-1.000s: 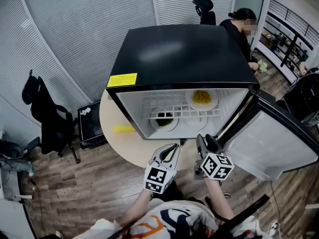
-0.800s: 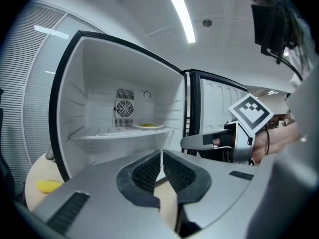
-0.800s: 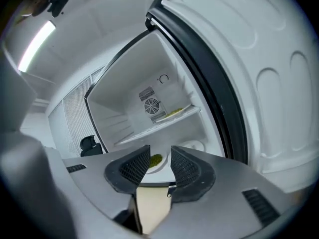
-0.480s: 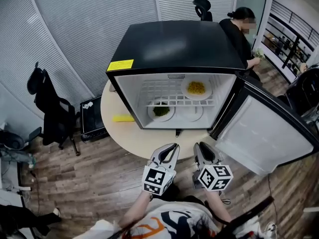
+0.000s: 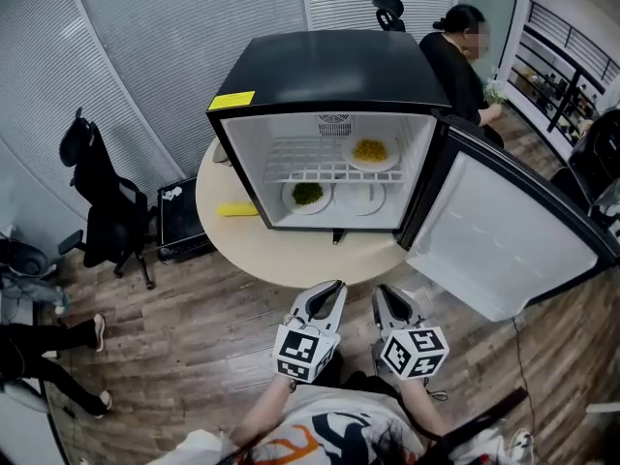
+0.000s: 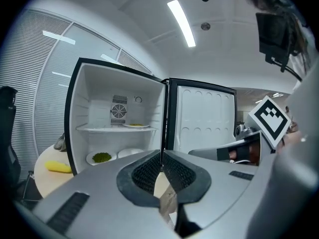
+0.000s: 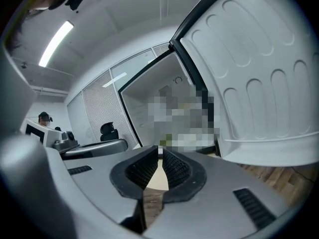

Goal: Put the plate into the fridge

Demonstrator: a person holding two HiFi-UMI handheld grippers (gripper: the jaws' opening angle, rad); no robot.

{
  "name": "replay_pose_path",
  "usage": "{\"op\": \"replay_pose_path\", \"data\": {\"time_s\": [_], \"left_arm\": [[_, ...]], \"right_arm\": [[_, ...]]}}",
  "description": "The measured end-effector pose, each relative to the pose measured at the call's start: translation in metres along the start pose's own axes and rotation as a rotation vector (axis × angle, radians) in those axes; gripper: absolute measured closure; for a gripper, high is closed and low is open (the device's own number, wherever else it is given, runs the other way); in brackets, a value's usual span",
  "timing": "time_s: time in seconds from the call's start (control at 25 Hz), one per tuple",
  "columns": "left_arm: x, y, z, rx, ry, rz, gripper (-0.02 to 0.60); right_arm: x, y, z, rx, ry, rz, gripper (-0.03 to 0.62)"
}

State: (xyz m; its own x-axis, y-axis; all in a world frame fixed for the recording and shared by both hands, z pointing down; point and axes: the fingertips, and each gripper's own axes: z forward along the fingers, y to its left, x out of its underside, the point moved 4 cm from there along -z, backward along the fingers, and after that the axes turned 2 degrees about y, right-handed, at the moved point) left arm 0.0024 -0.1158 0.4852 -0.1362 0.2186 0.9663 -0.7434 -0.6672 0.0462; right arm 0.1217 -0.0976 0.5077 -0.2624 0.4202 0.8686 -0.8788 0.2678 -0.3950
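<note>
Closing empty, right tongs [image 5: 388,294] stand far from plate [image 5: 360,199].

Bears, on the round tabletop [image 5: 291,260], a black fridge [image 5: 329,71] standing open and, just beside it, a yellow object [image 5: 237,209].

Pale vertical blinds [image 5: 165,46] cover the curved walls on the left and at the back. The floor [image 5: 174,356] is wood planks in mixed brown and grey. A round, light table [image 5: 291,264] stands near the blinds, with a black box [image 5: 180,229] on the floor just beside it at the left. A black office chair [image 5: 102,216] stands further left, and a second chair [image 5: 390,12] is by the back wall. A person [image 5: 463,61] in black is at the back right, near dark shelves [image 5: 557,76]. Someone's legs [image 5: 44,342] show at the left edge. A strip light [image 6: 181,23] runs along the white ceiling.
</note>
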Motion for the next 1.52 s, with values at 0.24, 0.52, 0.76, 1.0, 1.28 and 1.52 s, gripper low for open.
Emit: {"op": "replay_pose_path", "data": {"time_s": [0.24, 0.52, 0.76, 1.0, 1.28, 1.52], "left_arm": [[0.009, -0.021, -0.016, -0.011, -0.004, -0.016, 0.557], [0.013, -0.037, -0.034, -0.017, -0.01, -0.009, 0.557], [0.019, -0.039, -0.047, -0.032, -0.008, -0.012, 0.557], [0.022, -0.041, -0.05, -0.034, -0.01, -0.012, 0.557], [0.02, -0.042, -0.053, -0.035, -0.016, -0.008, 0.557], [0.018, -0.044, -0.053, -0.034, -0.019, -0.003, 0.557]], "right_arm": [[0.014, 0.005, -0.024, -0.016, 0.019, -0.016, 0.556], [0.023, 0.012, -0.041, -0.027, 0.025, -0.025, 0.556], [0.031, 0.02, -0.046, -0.041, 0.044, -0.031, 0.559], [0.035, 0.022, -0.047, -0.047, 0.062, -0.04, 0.559], [0.034, 0.023, -0.049, -0.045, 0.059, -0.057, 0.56], [0.034, 0.022, -0.05, -0.045, 0.058, -0.054, 0.559]]}}
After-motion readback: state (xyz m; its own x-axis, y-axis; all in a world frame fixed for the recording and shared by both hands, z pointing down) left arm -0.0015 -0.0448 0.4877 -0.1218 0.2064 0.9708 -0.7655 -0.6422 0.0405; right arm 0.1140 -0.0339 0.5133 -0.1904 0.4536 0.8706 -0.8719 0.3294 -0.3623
